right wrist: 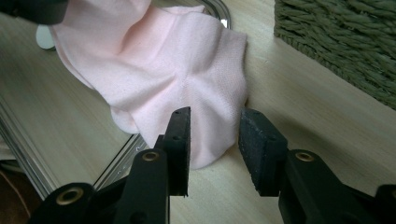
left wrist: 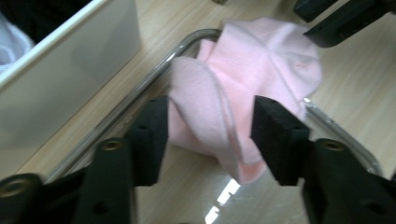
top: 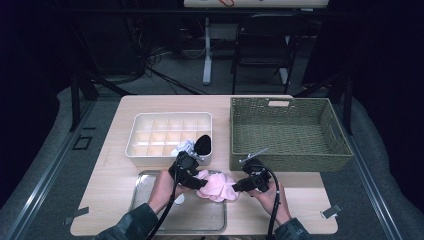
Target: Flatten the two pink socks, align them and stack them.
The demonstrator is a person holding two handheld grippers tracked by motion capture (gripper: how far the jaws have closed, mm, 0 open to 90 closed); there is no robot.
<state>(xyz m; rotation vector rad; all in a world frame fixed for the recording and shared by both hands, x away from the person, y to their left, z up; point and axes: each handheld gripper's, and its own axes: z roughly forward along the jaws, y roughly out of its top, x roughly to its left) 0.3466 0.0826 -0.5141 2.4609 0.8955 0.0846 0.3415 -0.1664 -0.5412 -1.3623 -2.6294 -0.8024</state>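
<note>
A soft pink fleece cloth (top: 217, 185) lies bunched on the pale wooden worktop (top: 115, 165), draped over the right rim of a shallow metal tray (top: 145, 200) so that part rests in the tray and part on the bare wood. From the centre of the worktop it sits at about six o'clock, near the person's edge.

The left gripper (top: 189, 167) comes in at the cloth's nine o'clock side. In the left gripper view its jaws straddle a raised fold of the cloth (left wrist: 243, 93); the left pad touches the fabric, the right pad stands just clear of it, so the jaws look released rather than clenched.

The right gripper (top: 254, 179) sits at the cloth's three o'clock side. In the right gripper view its jaws stand apart with the cloth's edge (right wrist: 187, 79) lying between and under them, not pinched.

At twelve o'clock from the cloth stands a white plastic divided organiser box (top: 150, 135), holding a black rounded item (top: 202, 144) and a crumpled white item (top: 184, 148) in its near right cells. A green woven basket (top: 287, 160) stands at two o'clock.
</note>
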